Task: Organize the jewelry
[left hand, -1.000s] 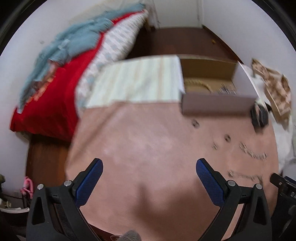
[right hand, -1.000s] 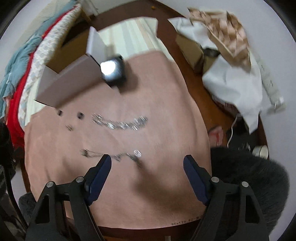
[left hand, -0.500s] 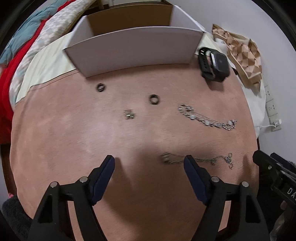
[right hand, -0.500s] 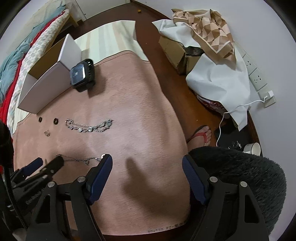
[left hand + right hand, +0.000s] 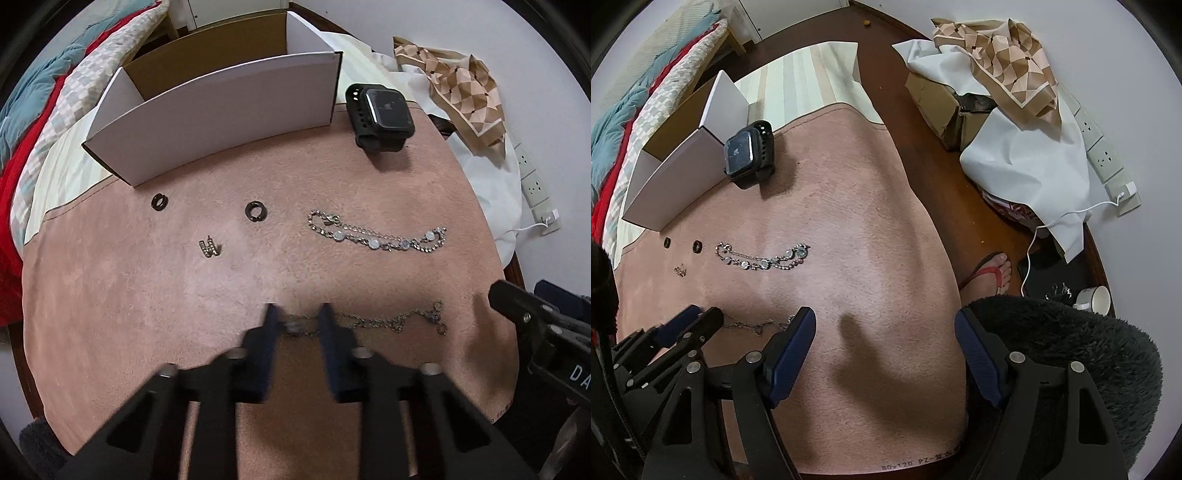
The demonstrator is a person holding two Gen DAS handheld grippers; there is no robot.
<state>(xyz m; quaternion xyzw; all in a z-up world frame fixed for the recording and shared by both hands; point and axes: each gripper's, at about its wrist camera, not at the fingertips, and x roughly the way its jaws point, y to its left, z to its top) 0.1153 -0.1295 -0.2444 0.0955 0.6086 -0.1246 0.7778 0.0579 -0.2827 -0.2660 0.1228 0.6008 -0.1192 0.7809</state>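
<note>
- The left gripper point(image 5: 297, 323) is seen closed down on one end of the thin chain point(image 5: 388, 321), whose charm sits between the blurred blue pads; the rest of the chain trails toward the right gripper's black frame at the picture's right edge.
- The right gripper point(image 5: 884, 332) is held with its jaws wide apart and nothing between them, over bare pink mat point(image 5: 868, 221); the thin chain's other end lies just beside its left finger.
- Open room: a broad clear stretch of mat is left between the right gripper and the mat's right edge, beyond which dark wood floor point(image 5: 923, 155) is exposed.
- Along the mat's far edge the white cardboard box point(image 5: 221, 107) stands open-topped, with the black smartwatch point(image 5: 382, 114) just beside its corner.
- Between box and grippers lie two black rings point(image 5: 160, 202) point(image 5: 256, 211), a small gold ear cuff point(image 5: 209, 248) and the stone-set bracelet point(image 5: 376, 236), all apart from one another.
- Only in the right wrist view are a foot in a red sandal point(image 5: 990, 271), a white cup point(image 5: 1095, 299) and a charging cable point(image 5: 1067, 218) shown.
- Only in the left wrist view is the grip on the chain seen from above.
</note>
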